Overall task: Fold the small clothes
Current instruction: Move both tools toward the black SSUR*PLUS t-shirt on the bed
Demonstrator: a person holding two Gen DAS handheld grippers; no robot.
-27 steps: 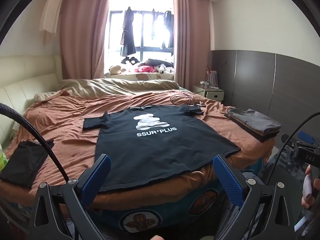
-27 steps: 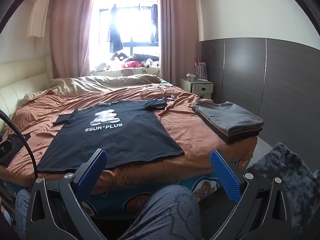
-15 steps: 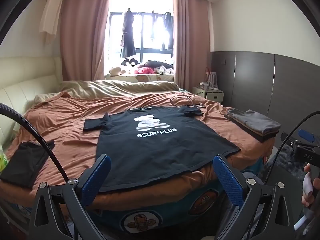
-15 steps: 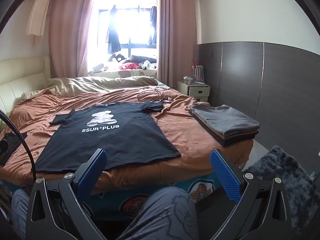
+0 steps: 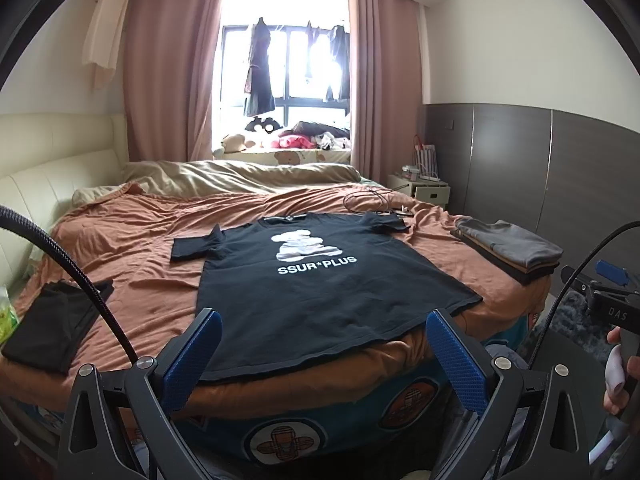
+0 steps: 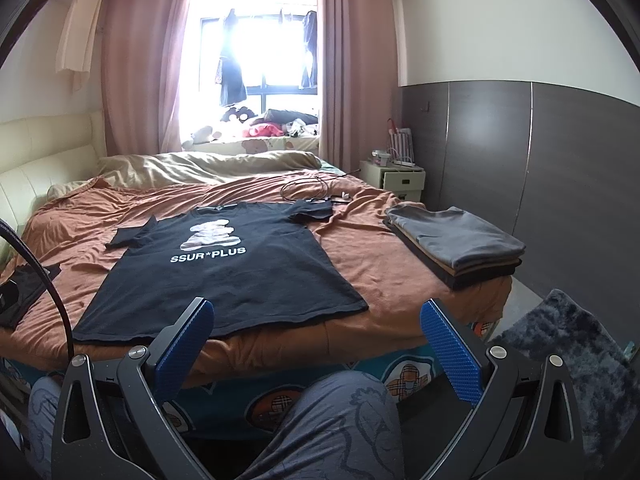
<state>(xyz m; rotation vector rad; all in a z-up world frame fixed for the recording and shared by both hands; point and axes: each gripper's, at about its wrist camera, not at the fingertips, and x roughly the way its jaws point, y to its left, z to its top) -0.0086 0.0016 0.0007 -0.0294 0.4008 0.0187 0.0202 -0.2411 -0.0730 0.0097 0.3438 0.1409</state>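
While the black T-shirt (image 5: 320, 280) lies flat, print up, on the bed (image 5: 132, 280), the left gripper (image 5: 326, 354) and right gripper (image 6: 316, 344) stand fully open and empty before the bed's near edge. A folded stack (image 6: 456, 244) rests on the bed's right side.

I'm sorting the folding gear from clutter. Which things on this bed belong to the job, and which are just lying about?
Job:
- black T-shirt, spread flat
- folded stack
- dark garment at the left edge

Lying about:
- cable
- beige duvet
- nightstand
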